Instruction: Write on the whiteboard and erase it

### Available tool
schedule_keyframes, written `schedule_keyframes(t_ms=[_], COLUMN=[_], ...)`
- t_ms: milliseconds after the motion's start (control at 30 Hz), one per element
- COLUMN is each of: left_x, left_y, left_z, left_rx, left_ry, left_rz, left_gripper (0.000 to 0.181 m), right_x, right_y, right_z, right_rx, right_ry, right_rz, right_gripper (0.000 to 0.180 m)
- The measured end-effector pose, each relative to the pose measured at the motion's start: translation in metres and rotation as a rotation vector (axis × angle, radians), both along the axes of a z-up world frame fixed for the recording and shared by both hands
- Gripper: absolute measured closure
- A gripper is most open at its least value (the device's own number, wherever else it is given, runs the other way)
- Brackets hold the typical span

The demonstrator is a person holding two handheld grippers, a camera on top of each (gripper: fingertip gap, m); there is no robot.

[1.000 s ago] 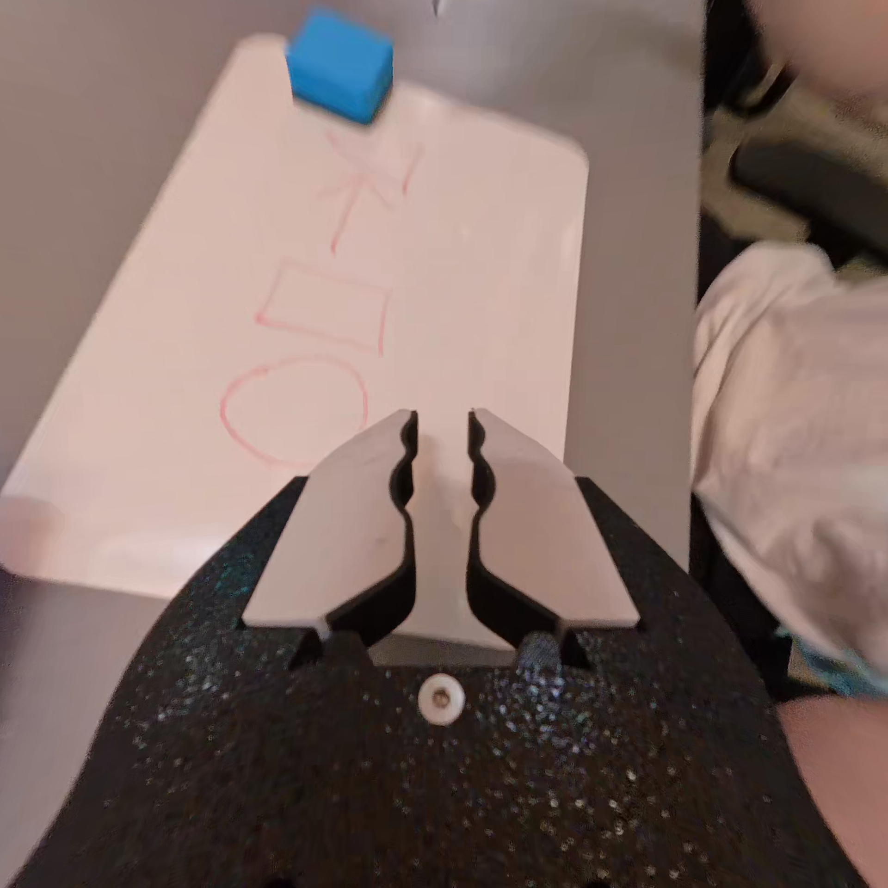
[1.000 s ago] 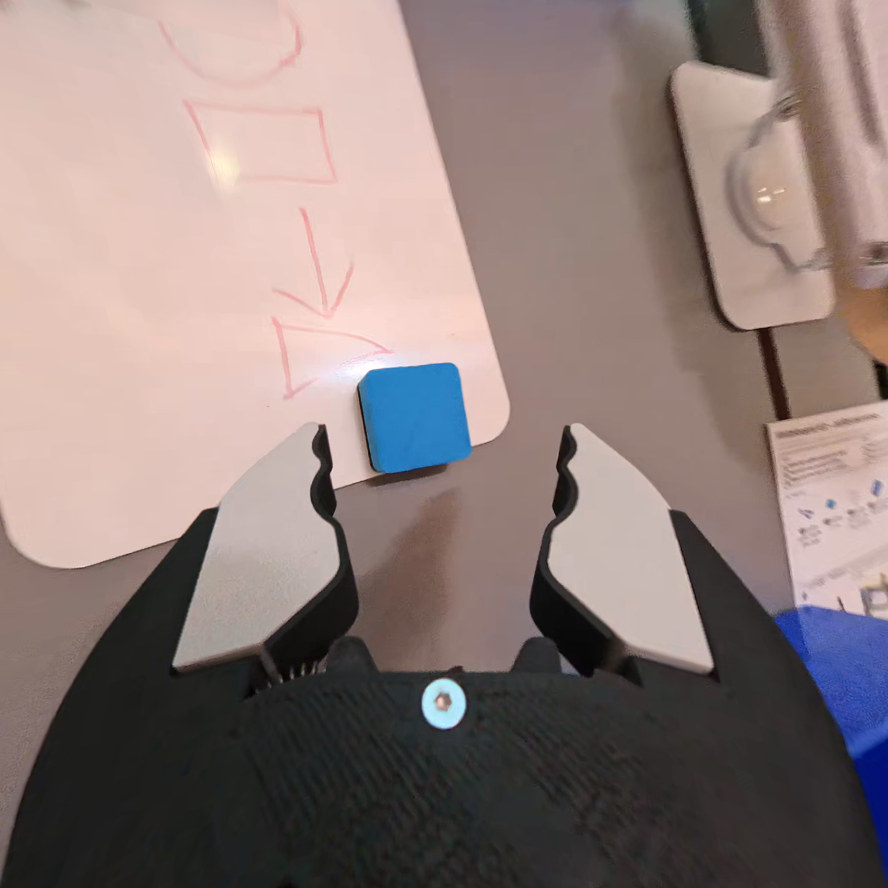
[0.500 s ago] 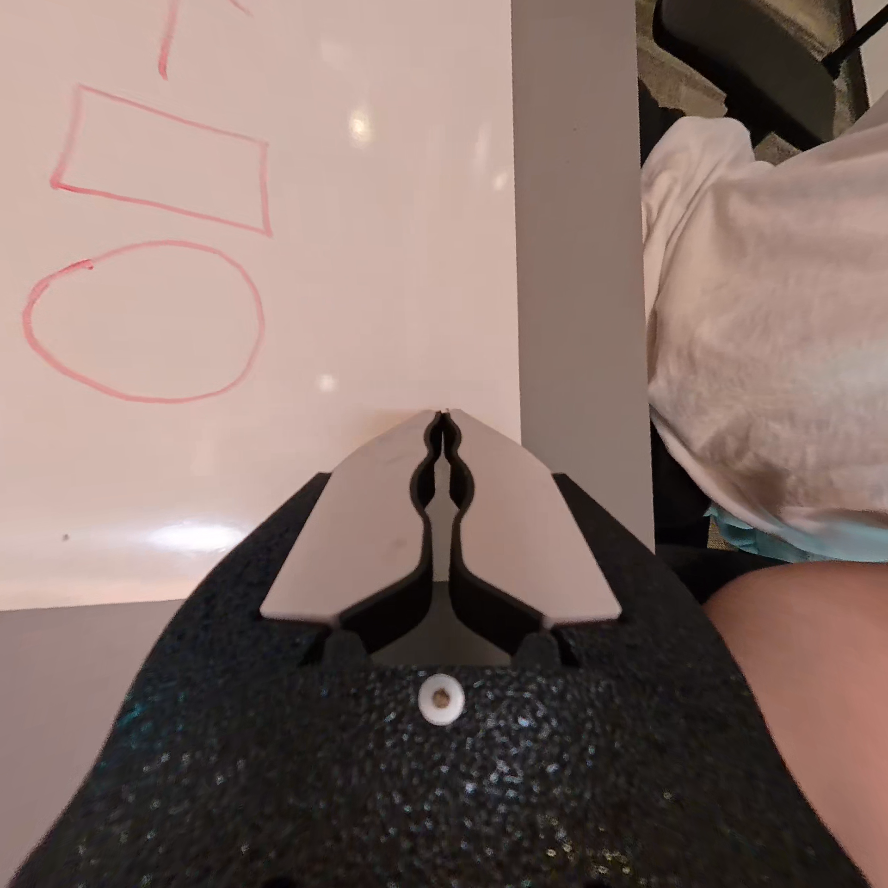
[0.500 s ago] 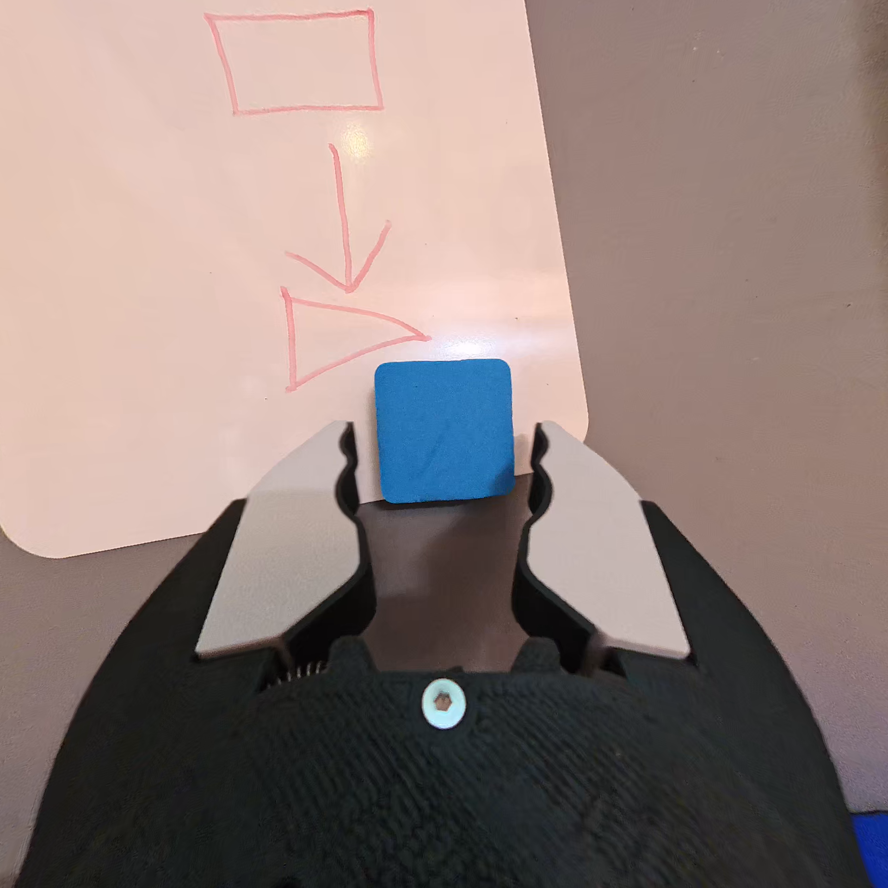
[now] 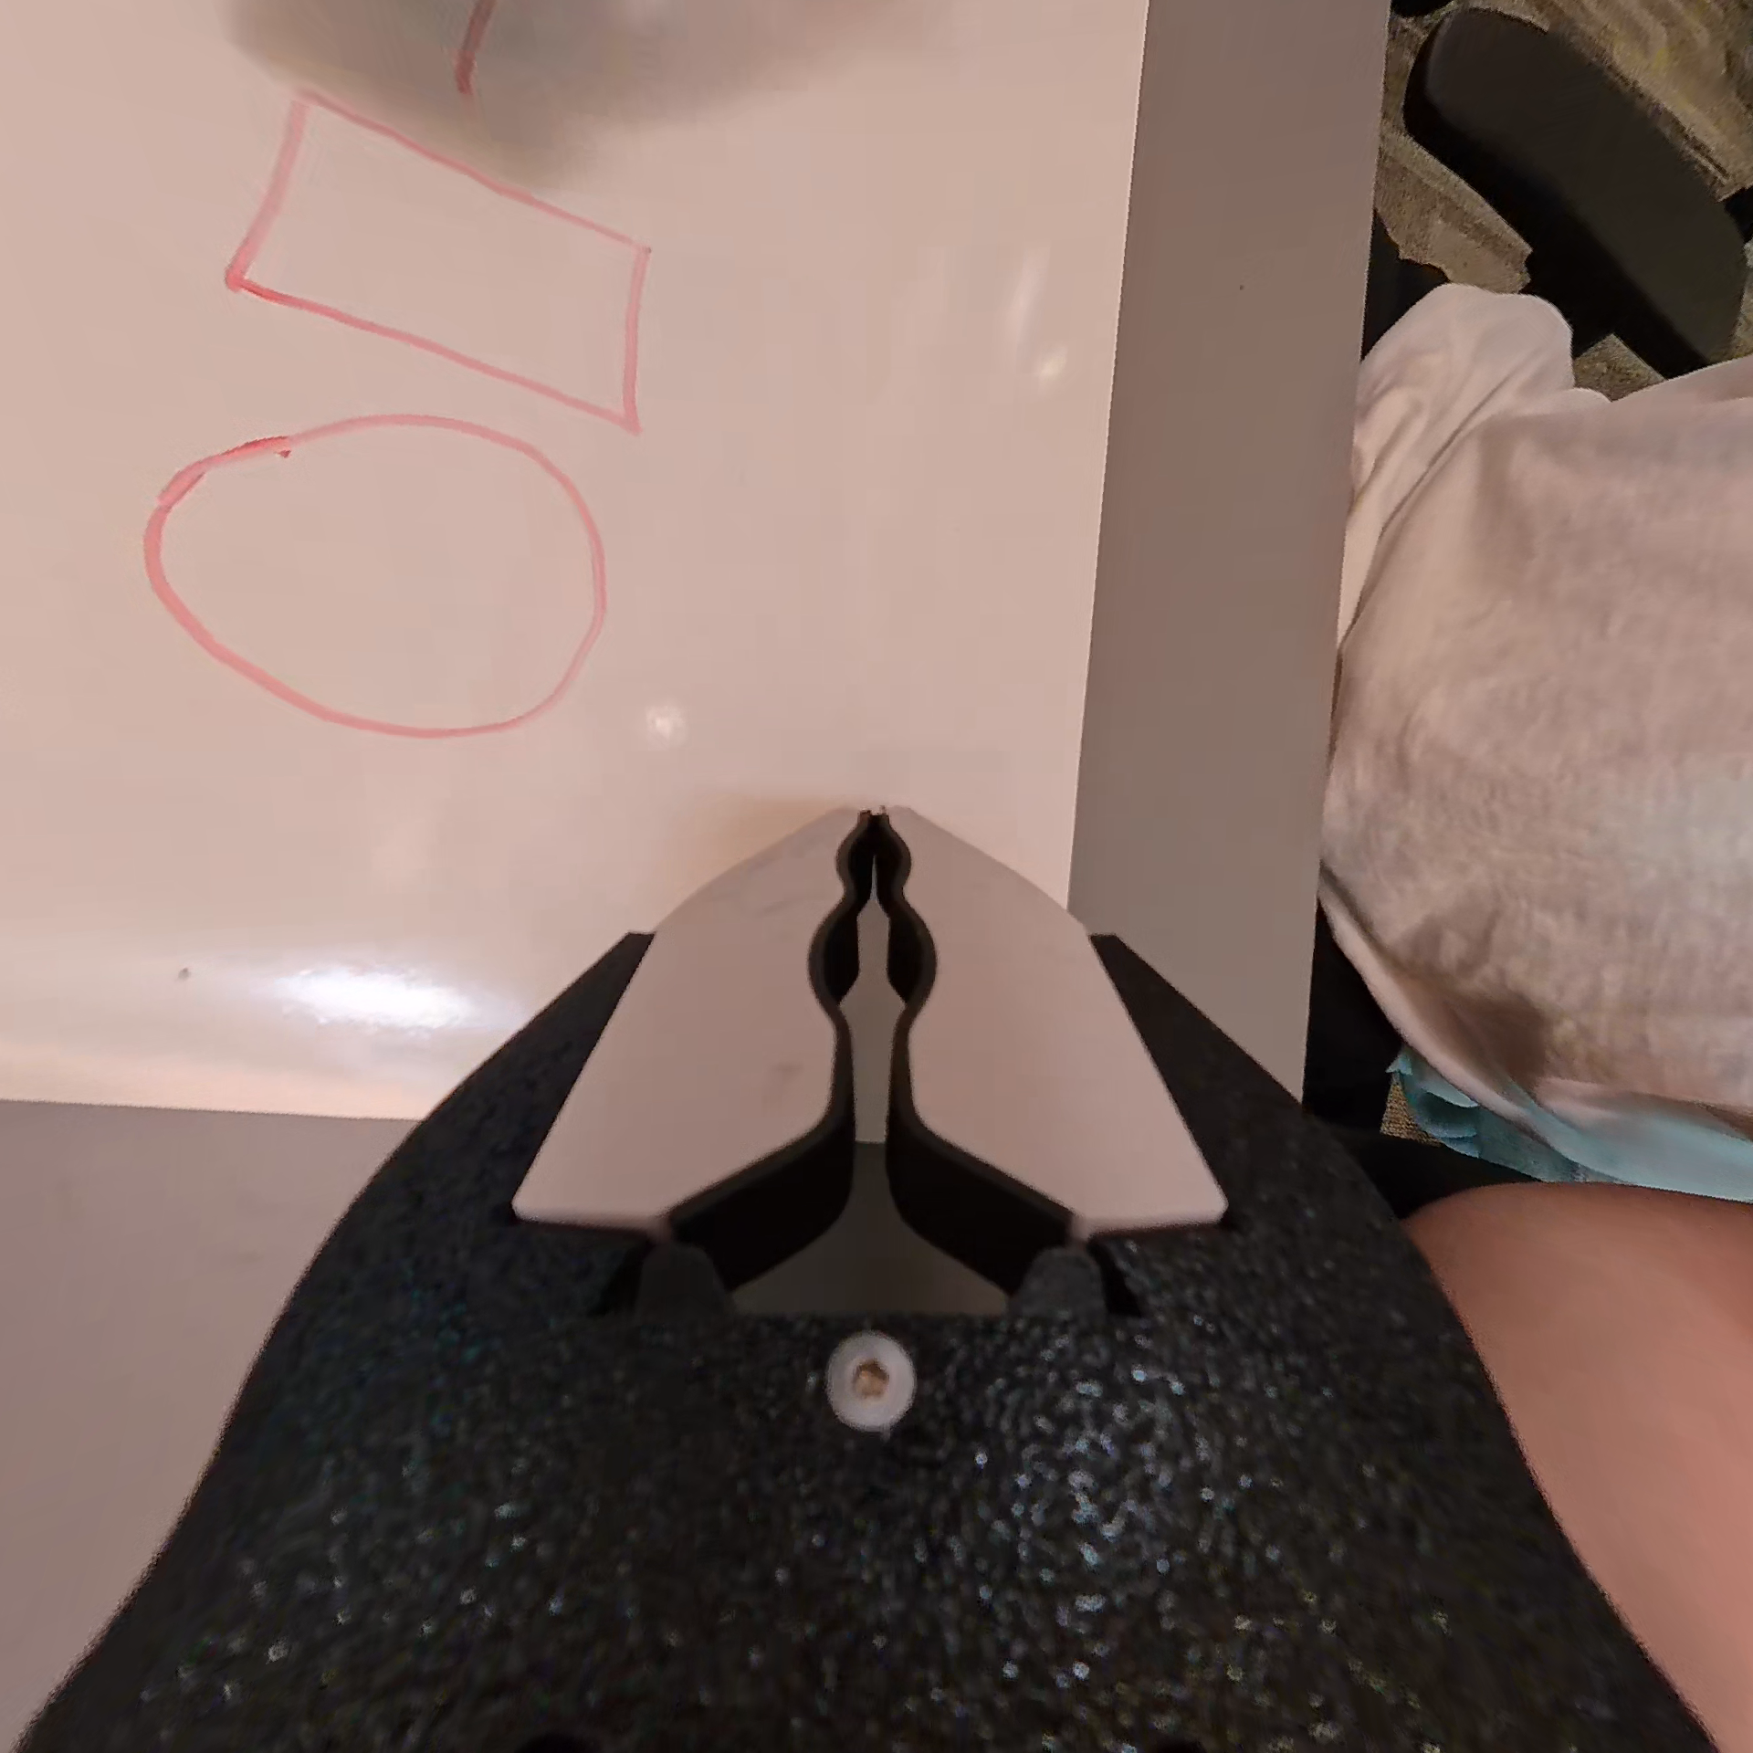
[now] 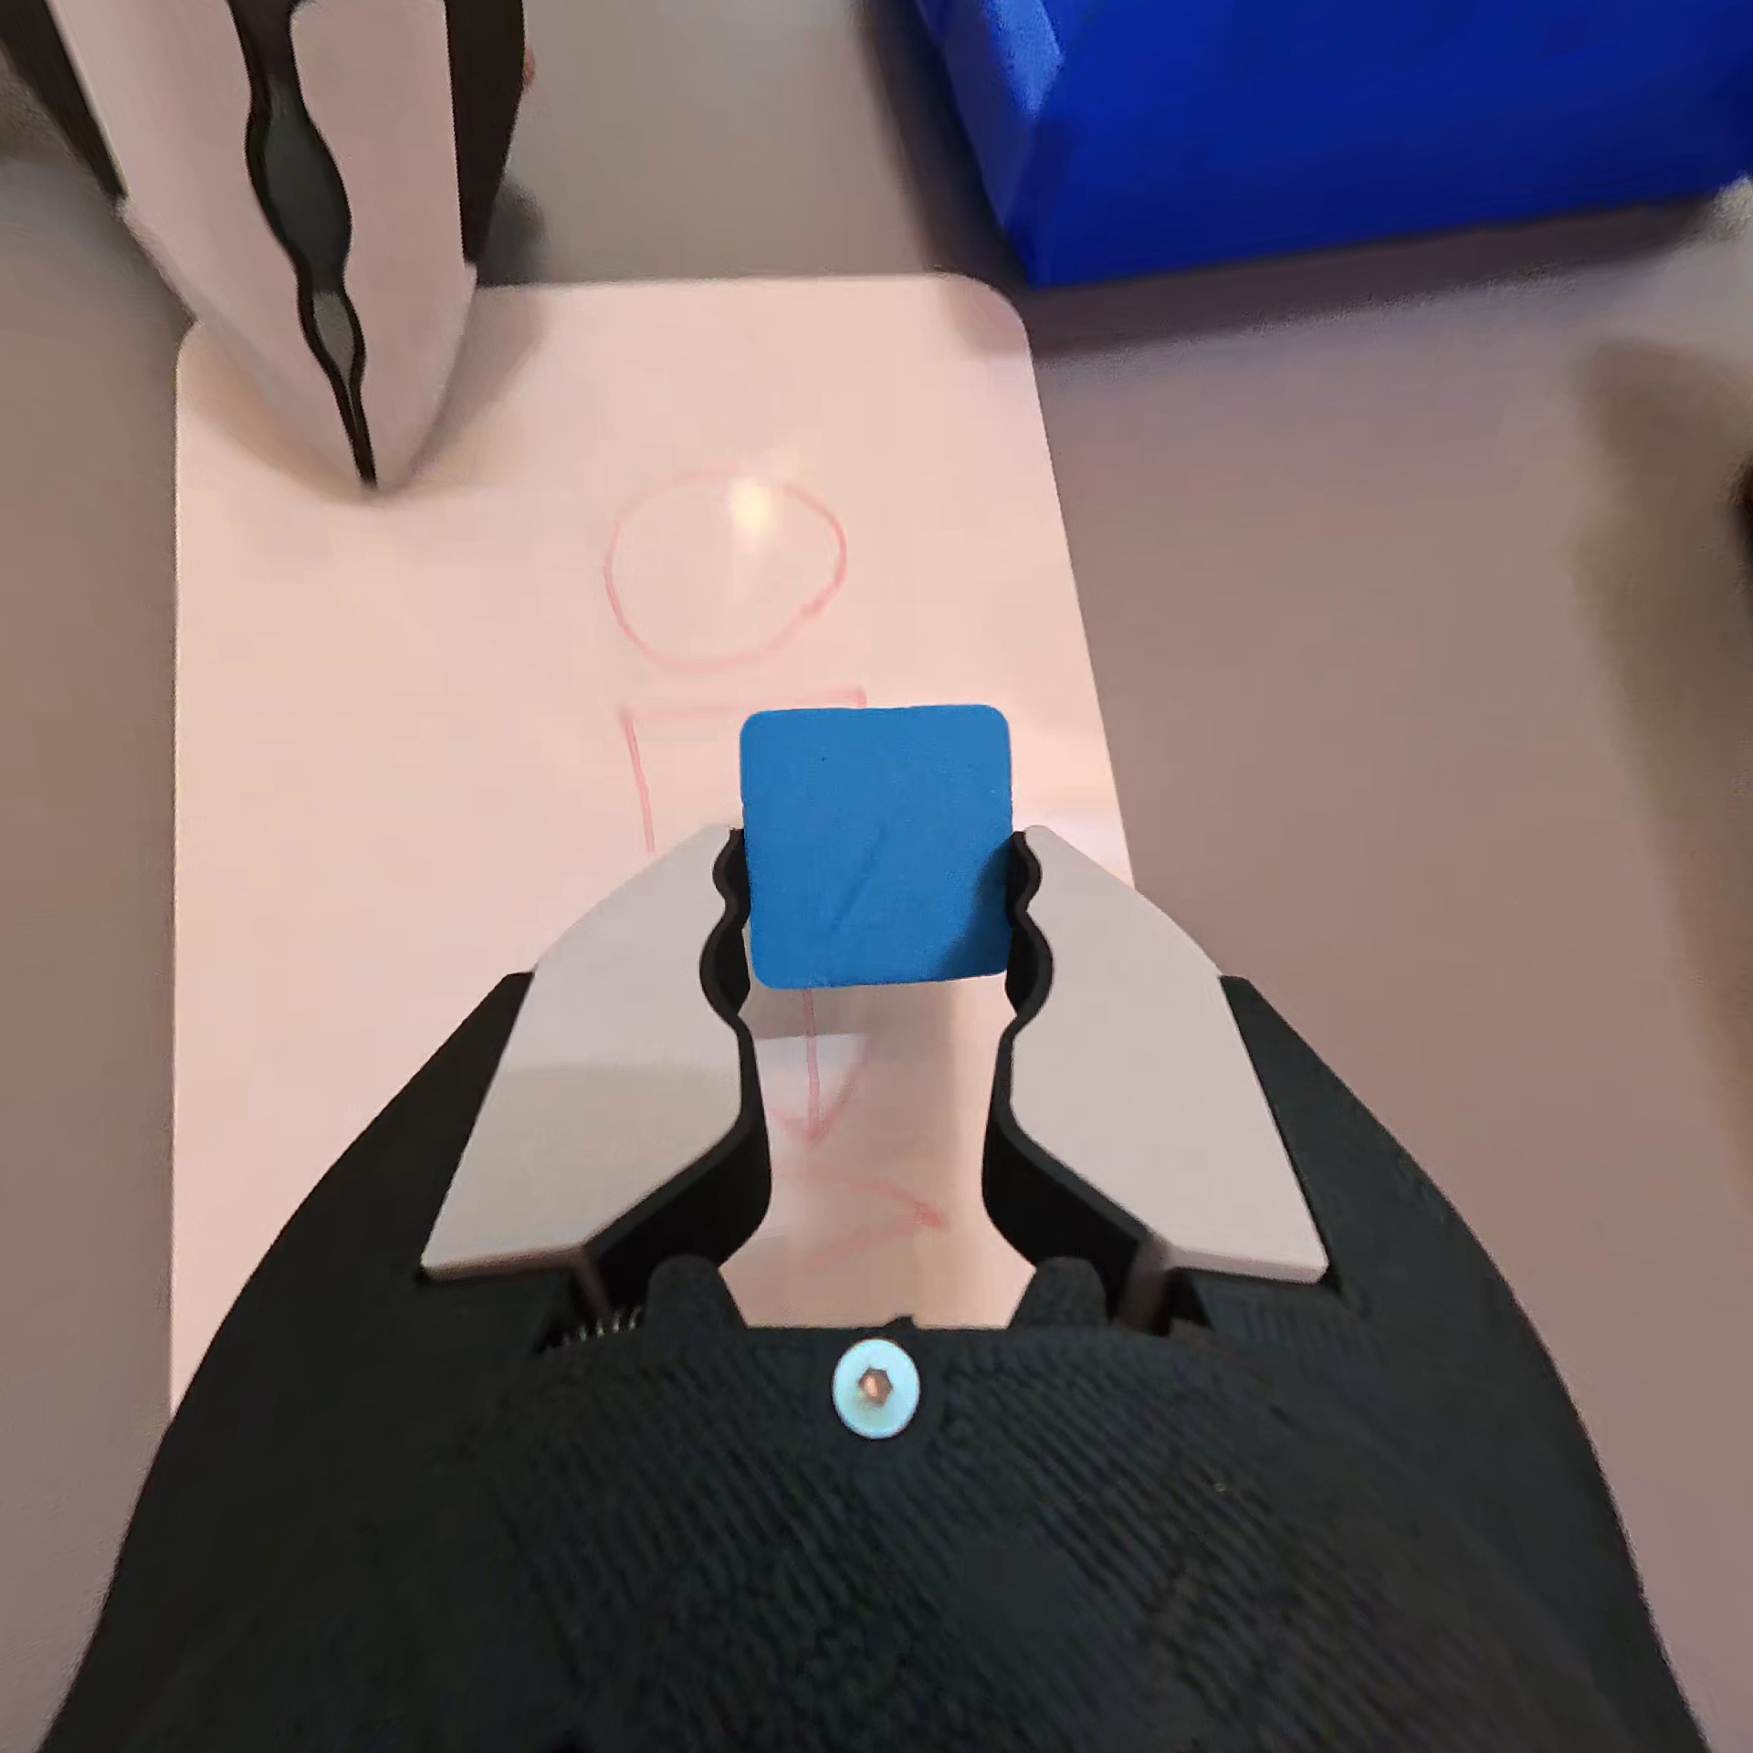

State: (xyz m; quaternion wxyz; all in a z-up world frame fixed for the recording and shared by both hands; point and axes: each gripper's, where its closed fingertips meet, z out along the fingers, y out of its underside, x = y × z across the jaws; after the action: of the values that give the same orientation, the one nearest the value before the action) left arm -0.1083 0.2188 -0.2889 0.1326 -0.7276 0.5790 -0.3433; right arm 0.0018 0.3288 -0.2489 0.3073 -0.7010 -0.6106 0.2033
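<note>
Blue square eraser [image 6: 873, 849] gripped by right tongs [image 6: 877, 906]; left tongs [image 5: 877, 821] closed, empty.

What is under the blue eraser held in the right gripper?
The whiteboard lies under the blue eraser, which the right gripper is shut on. The eraser covers part of the red rectangle; whether it touches the board cannot be told.

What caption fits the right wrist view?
Right gripper holds blue eraser over red shapes on whiteboard.
</note>
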Motion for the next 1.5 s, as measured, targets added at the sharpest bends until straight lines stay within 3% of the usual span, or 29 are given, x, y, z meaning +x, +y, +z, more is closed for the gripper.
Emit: schedule_keyframes(t_ms=[133,300,567,733,867,967,1033,1167,1300,1367,1433,1500], left_x=[0.000,-0.002,-0.007,-0.006,-0.006,-0.006,-0.005,-0.006,-0.006,-0.006,-0.006,-0.006], left_y=[-0.002,-0.001,0.007,0.011,0.014,0.016,0.018,0.021,0.020,0.020,0.020,0.019], left_z=[0.000,0.000,0.001,0.001,0.001,0.001,0.001,0.002,0.002,0.002,0.002,0.002], left_rx=[-0.007,0.002,-0.052,-0.093,-0.154,-0.172,-0.198,-0.256,-0.267,-0.265,-0.268,-0.271], left_ry=[0.001,0.001,-0.026,-0.025,-0.023,-0.020,-0.021,-0.030,-0.029,-0.030,-0.033,-0.034], left_rz=[-0.006,0.008,0.075,0.116,0.181,0.207,0.243,0.299,0.301,0.304,0.304,0.297], left_gripper=[0.181,0.181,0.181,0.181,0.181,0.181,0.181,0.181,0.181,0.181,0.181,0.181], right_x=[-0.060,-0.093,-0.084,-0.089,-0.095,-0.095,-0.096,-0.098,-0.092,-0.094,-0.104,-0.105], right_y=[0.002,0.007,-0.031,-0.006,-0.036,0.004,0.008,-0.036,0.010,0.004,-0.038,-0.034], right_z=[-0.015,-0.036,-0.037,-0.037,-0.038,-0.039,-0.038,-0.038,-0.039,-0.039,-0.038,-0.039], right_rx=[-0.004,-0.030,-0.015,-0.094,-0.032,-0.030,-0.108,-0.020,-0.055,-0.037,-0.044,-0.010], right_ry=[-0.043,-0.111,-0.233,-0.132,-0.223,-0.194,-0.104,-0.178,-0.097,-0.075,-0.092,-0.151], right_rz=[0.009,0.018,0.218,0.082,0.291,0.078,0.057,0.301,0.045,0.108,0.288,0.263], right_gripper=[0.127,0.127,0.128,0.128,0.127,0.127,0.128,0.127,0.128,0.128,0.127,0.127])
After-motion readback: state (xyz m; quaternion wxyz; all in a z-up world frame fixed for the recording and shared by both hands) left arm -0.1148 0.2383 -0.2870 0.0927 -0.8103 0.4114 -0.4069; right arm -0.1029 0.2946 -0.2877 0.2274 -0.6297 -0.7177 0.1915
